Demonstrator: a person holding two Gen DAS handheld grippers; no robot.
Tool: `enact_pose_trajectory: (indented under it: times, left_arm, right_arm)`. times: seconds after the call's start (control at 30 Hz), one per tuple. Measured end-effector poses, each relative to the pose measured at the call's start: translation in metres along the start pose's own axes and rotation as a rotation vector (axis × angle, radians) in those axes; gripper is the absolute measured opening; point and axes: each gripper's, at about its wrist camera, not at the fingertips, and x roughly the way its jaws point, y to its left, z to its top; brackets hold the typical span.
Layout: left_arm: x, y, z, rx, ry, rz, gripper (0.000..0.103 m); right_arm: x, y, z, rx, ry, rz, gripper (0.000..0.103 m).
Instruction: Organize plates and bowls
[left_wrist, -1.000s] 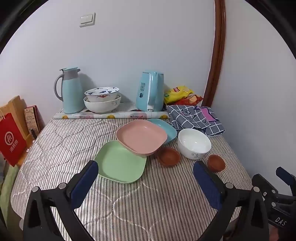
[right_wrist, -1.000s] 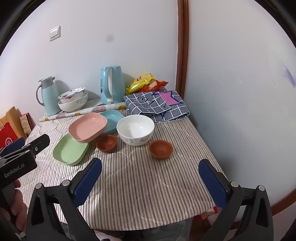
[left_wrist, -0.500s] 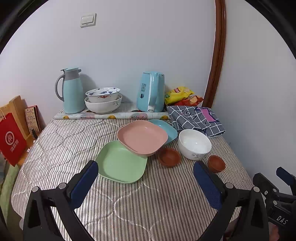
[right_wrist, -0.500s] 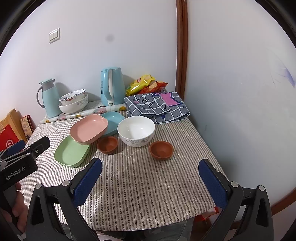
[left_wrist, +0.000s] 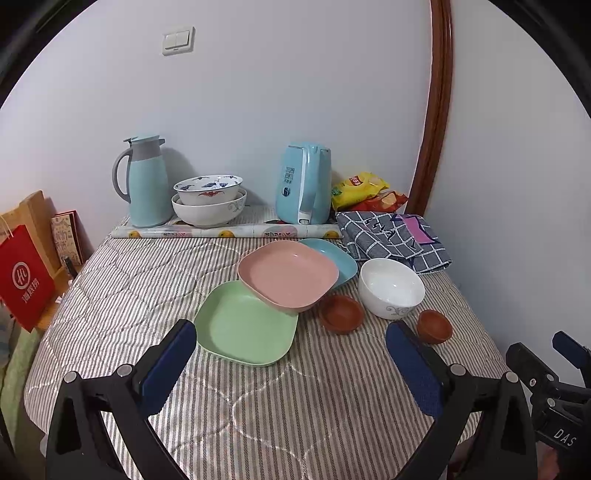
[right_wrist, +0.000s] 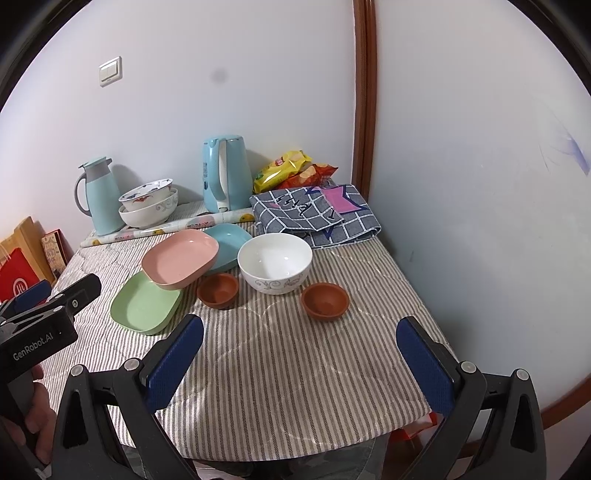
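Hovering over the near edge of the table, both grippers carry nothing and stand wide. Across the last second almost nothing has changed: the dishes sit where they sat, and only the views have crept a little, as if both hands drift slightly toward the table. No dish has been touched.

Left gripper (left_wrist: 291, 354): jaws spread wide, empty, pads framing the green plate (left_wrist: 246, 324) from the near side, not in contact.

Right gripper (right_wrist: 299, 354): jaws spread wide, empty, above the striped tablecloth (right_wrist: 288, 362), well short of any dish.

Layout on the cloth:
- pink plate (left_wrist: 289, 273) tilted, its near edge resting on the far corner of the green plate, its far edge overlapping the blue plate (left_wrist: 332, 256).
- white bowl (right_wrist: 275, 263) upright to the right of the plates, empty.
- one small brown bowl (right_wrist: 218, 290) between the pink plate and the white bowl; a second brown bowl (right_wrist: 325, 300) alone nearer the right edge.
- two stacked patterned bowls (left_wrist: 208, 199) at the back by the wall, between the thermos jug (left_wrist: 142, 181) and the electric kettle (left_wrist: 304, 182); a folded checked cloth (right_wrist: 314, 214) at the back right.

Judgement: sorting has not begun. The slow drift reads as an approach. The green plate is nearest the left gripper, the lone brown bowl nearest the right. The pink plate leans on two others, so lifting the green one first would likely upset it.
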Motion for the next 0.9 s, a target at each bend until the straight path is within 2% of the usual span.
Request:
enact_pose_trajectory:
  times: [0.9]
  left_arm:
    - [-0.0004,0.0004,-0.0007,0.002,0.001,0.000,0.103]
  right_arm:
    - [-0.0044,0.0016,-0.0003,0.013,-0.006,0.008,0.103]
